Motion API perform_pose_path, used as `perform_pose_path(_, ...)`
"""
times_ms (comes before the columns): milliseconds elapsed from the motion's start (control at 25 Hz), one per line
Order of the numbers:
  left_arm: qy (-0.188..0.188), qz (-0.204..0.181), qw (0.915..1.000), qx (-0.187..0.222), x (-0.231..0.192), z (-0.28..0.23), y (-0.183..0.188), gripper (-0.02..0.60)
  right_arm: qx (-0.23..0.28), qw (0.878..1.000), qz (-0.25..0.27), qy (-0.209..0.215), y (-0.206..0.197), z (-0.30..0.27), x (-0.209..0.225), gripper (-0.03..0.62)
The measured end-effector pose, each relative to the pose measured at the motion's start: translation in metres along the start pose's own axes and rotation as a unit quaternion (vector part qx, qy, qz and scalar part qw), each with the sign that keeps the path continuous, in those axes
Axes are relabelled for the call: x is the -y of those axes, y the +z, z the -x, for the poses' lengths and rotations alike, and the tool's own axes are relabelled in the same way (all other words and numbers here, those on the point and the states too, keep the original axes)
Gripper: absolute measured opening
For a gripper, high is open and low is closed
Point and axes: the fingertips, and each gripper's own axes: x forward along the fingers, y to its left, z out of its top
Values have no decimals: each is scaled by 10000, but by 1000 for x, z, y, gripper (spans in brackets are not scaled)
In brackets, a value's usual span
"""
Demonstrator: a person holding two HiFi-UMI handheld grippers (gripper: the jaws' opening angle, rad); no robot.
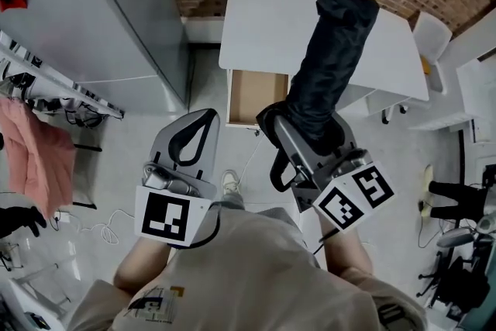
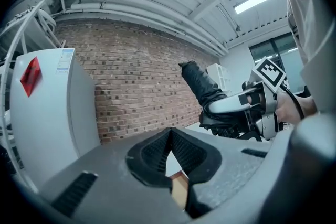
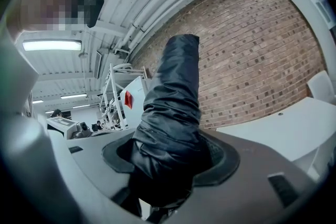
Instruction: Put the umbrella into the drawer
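The umbrella is black, folded in its sleeve, and sticks up and forward out of my right gripper, which is shut on its lower end. In the right gripper view the umbrella fills the space between the jaws of the right gripper. The wooden drawer stands pulled out under the front edge of the white table, just ahead of both grippers. My left gripper is to the left of the drawer, its tips touching and holding nothing. In the left gripper view, the left gripper points at the brick wall, with the umbrella to its right.
A tall grey cabinet stands at the left, close beside the drawer. A rack with a pink cloth is at far left. A white chair sits at the table's right end. Cables lie on the floor.
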Motion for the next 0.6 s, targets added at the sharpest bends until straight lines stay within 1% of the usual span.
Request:
perform_pose_path(160, -117, -33, 9999, -46, -12, -15, -9, 9, 32, 9996, -265, -117, -7, -20, 11, 265)
perform_pose_path(360, -192, 132, 9995, -222, -39, -44, -32, 9, -135, 9952, -937, -230, -33, -63, 36, 265)
perform_pose_path(480, -232, 223, 9988, -381, -42, -60, -49, 9, -218, 9914, -1243, -344, -51, -77, 55, 265)
perform_pose_path(600, -279, 255, 9978, -538, -40, -80, -66, 9, -357, 9886, -1383, -481, -74, -88, 80, 265)
